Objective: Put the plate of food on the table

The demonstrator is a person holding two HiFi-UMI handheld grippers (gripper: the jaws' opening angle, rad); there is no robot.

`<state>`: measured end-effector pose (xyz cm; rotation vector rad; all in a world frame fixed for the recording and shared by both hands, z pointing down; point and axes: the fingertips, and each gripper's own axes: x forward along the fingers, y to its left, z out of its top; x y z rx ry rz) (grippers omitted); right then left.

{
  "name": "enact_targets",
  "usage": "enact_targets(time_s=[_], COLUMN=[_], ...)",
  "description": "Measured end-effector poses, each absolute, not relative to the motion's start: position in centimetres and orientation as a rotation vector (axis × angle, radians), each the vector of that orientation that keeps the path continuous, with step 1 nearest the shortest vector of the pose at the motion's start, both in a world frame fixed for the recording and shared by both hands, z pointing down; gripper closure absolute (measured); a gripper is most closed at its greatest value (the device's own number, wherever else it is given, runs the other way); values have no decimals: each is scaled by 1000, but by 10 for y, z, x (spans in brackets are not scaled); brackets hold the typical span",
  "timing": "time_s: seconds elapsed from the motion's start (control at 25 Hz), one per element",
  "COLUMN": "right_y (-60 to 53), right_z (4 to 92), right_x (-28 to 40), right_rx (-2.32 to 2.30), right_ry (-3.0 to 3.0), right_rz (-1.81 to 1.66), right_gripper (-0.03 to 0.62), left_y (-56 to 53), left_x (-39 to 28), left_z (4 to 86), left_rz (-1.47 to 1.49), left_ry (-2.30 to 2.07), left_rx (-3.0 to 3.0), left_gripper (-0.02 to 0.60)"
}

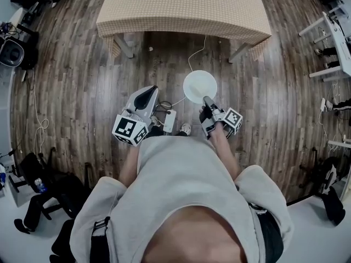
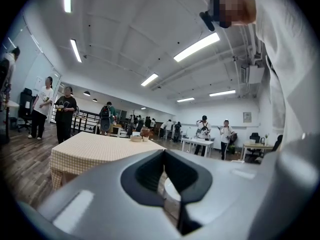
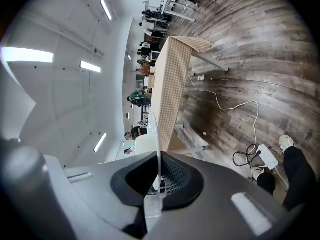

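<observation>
My right gripper (image 1: 207,99) is clamped on the rim of one white plate (image 1: 199,85), held over the wood floor (image 1: 77,81) and short of the one checked table (image 1: 181,7). My left gripper (image 1: 147,95) is closed on nothing. Several people (image 2: 65,116) stand in the hall.

Plate (image 1: 199,85): one, round, white, with a plain upper face and a thin rim. It is held roughly level in the air above the wooden plank floor (image 1: 82,75). Its near edge is pinched between the fingers (image 1: 210,103) of the right gripper (image 1: 208,100). In the right gripper view it shows edge-on as a thin pale line running out from the closed fingers. It is not yet on the surface and hangs short of the near edge. Surface (image 1: 181,7): one rectangular table. A tan, finely checked cloth covers the top and hangs over the sides. It stands on pale splayed legs, ahead of the plate.
</observation>
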<state>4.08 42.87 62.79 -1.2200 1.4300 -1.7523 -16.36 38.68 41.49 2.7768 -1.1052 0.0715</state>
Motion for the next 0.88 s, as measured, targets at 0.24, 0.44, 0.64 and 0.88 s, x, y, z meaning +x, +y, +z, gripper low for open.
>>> enact_targets(time_s=[0.24, 0.44, 0.64, 0.88], right_y=[433, 441, 440, 425], right_z=[632, 639, 642, 638], right_x=[70, 89, 98, 104], right_rx=[-1192, -1207, -1197, -1129], right_ry=[1442, 1445, 1430, 1429], right_rz=[-1757, -1784, -1785, -1749], right_gripper=[585, 585, 585, 585], left_y=[397, 404, 399, 389], left_x=[-140, -126, -118, -106], left_z=[416, 420, 419, 419], left_rz=[68, 83, 89, 82], left_ry=[-1161, -1184, -1190, -1188], left_rx=[2763, 2749, 2755, 2760], left_gripper=[574, 574, 574, 574])
